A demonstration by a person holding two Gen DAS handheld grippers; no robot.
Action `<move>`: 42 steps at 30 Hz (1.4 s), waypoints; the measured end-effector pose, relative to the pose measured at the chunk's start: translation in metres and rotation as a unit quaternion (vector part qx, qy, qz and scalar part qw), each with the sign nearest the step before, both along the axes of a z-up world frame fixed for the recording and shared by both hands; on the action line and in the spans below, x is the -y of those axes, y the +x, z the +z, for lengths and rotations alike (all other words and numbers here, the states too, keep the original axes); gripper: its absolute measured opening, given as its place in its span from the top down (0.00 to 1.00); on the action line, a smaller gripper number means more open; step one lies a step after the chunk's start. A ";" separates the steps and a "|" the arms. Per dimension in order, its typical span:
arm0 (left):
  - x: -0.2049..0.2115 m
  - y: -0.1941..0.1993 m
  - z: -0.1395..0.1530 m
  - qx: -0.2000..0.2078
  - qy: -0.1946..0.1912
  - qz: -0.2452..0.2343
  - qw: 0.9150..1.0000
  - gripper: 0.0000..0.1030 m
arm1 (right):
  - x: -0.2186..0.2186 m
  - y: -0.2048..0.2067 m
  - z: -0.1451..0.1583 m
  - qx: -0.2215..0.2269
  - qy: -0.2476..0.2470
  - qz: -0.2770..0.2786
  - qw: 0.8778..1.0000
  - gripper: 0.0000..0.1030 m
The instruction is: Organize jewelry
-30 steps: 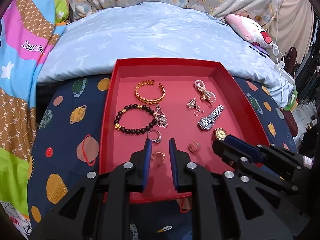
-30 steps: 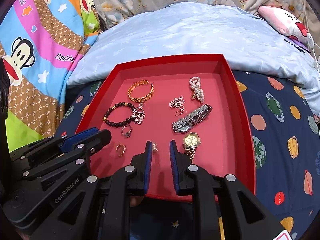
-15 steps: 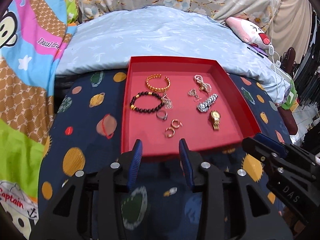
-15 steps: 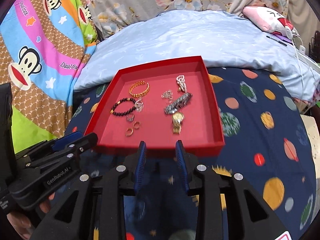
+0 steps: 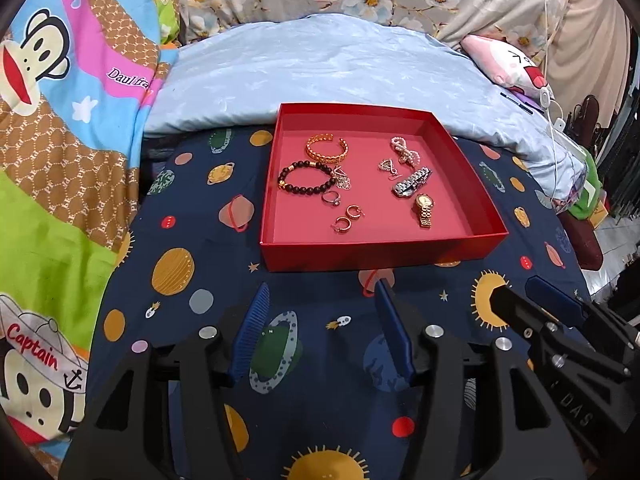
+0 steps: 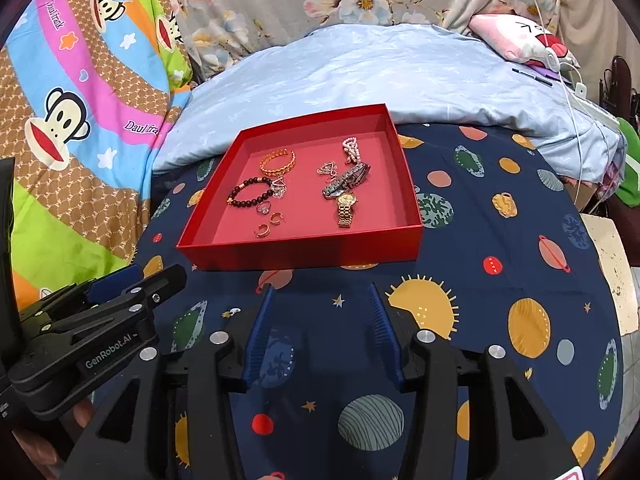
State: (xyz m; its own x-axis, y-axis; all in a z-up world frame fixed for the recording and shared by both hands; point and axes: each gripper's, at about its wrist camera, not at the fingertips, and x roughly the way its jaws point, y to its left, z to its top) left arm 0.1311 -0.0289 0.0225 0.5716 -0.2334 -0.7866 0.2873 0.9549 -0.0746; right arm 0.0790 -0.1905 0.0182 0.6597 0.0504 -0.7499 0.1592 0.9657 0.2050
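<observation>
Red tray [image 5: 380,254]: on planet-print bedspread [image 5: 200,240], holding jewelry [image 5: 423,209] grouped by kind.
Left gripper [image 5: 322,334]: jaws apart, empty, near side of tray.
Right gripper [image 6: 320,330]: likewise, suggesting sorting done.

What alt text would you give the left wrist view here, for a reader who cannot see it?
A shallow red tray of jewelry sits on a planet-print blanket, with the open, empty left gripper short of its near edge. Inside lie a gold bangle, black bead bracelet, two watches, rings and earrings; the right gripper enters from the right.
</observation>
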 end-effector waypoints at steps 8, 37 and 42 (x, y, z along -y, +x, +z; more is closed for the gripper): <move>0.004 -0.013 0.015 0.025 0.009 0.014 1.000 0.42 | -0.005 -0.011 0.010 0.014 -0.020 -0.013 1.000 0.40; -0.001 -0.047 0.047 0.074 0.033 0.041 0.996 0.25 | -0.003 -0.051 0.036 0.043 -0.038 -0.057 0.997 0.23; 0.000 -0.050 0.049 0.077 0.033 0.042 0.996 0.25 | -0.003 -0.053 0.039 0.046 -0.040 -0.058 0.996 0.23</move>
